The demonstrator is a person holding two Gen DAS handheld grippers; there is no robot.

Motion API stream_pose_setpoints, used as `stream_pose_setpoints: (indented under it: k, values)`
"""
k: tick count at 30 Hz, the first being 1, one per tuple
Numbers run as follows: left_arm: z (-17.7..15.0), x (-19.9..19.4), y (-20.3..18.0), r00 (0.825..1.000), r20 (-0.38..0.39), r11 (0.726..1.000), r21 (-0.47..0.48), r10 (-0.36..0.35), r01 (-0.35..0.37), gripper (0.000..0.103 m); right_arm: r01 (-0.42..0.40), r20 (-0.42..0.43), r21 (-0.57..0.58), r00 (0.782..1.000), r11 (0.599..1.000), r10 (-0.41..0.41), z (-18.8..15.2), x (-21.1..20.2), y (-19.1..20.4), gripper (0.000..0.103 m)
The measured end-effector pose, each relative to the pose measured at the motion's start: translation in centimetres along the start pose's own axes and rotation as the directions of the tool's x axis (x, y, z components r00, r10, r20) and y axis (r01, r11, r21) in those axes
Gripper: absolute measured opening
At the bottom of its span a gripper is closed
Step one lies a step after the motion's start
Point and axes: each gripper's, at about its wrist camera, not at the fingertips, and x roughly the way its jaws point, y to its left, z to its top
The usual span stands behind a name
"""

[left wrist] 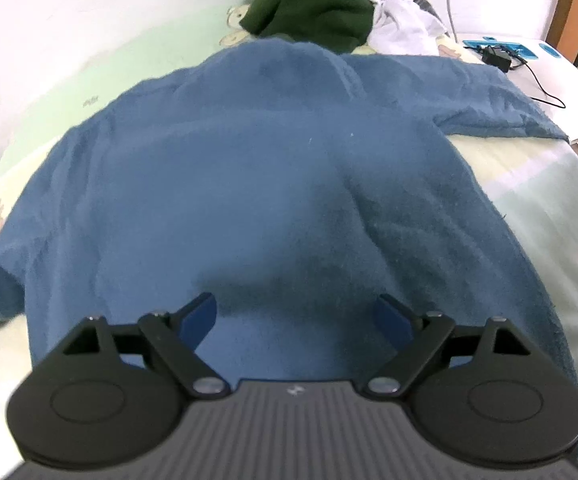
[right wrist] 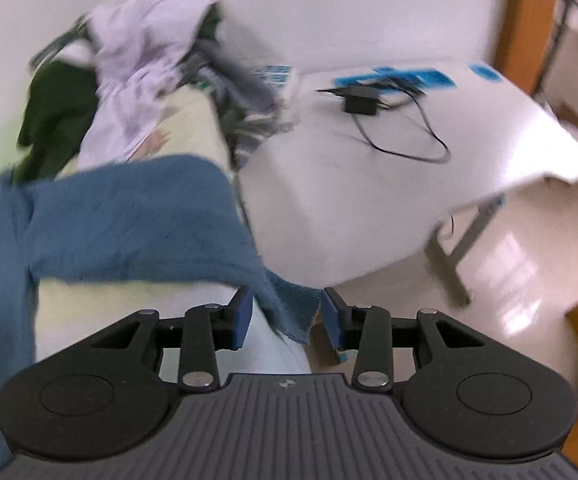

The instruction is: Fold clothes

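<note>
A blue fleece garment (left wrist: 249,180) lies spread flat on the bed, filling most of the left wrist view. My left gripper (left wrist: 295,304) hovers over its near part, jaws wide open with nothing between them. In the blurred right wrist view one blue sleeve (right wrist: 129,208) stretches across the bed's edge. Its cuff (right wrist: 293,312) hangs between the blue pads of my right gripper (right wrist: 286,300). Those jaws stand partly open, and the pads do not press on the cloth.
A dark green garment (left wrist: 309,4) and a white one (left wrist: 401,12) are piled at the far end of the pale patterned bedsheet (left wrist: 529,208). Right of the bed stands a white table (right wrist: 369,200) bearing a black charger (right wrist: 361,102) and its cable. Shiny floor (right wrist: 529,264) lies beyond.
</note>
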Motion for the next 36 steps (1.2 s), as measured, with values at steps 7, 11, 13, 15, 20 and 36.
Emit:
stream_pose_setpoints:
  k: [7,11,13,15,20,36]
  values:
    - [0.1,0.1,0.3,1.000,-0.005,1.000,-0.029,0.005,-0.005,0.090,-0.005,0.083,-0.120,0.996,0.993,0.016,-0.3,1.2,1.6,0.041]
    - [0.1,0.0,0.1,1.000,-0.002,0.999,-0.032,0.005,-0.005,0.091,-0.039,0.136,-0.083,0.989,0.996,0.050,-0.4,1.5,1.3,0.034]
    - [0.2,0.1,0.0,1.000,-0.004,1.000,-0.031,0.005,-0.005,0.091,-0.085,0.151,-0.048,0.984,0.995,0.091,-0.5,1.7,1.0,0.018]
    - [0.3,0.0,0.0,1.000,-0.002,1.000,-0.029,0.007,-0.007,0.092,-0.115,0.158,-0.038,0.980,0.993,0.119,-0.5,1.7,1.1,0.007]
    - [0.5,-0.5,0.5,1.000,0.020,0.999,-0.040,0.018,-0.017,0.093,-0.079,0.212,-0.096,0.972,0.992,0.098,-0.1,0.2,2.0,0.002]
    - [0.4,-2.6,2.6,0.995,0.084,0.992,-0.119,0.050,-0.040,0.097,-0.176,0.173,-0.573,0.928,0.800,0.328,-0.9,-4.3,15.6,0.000]
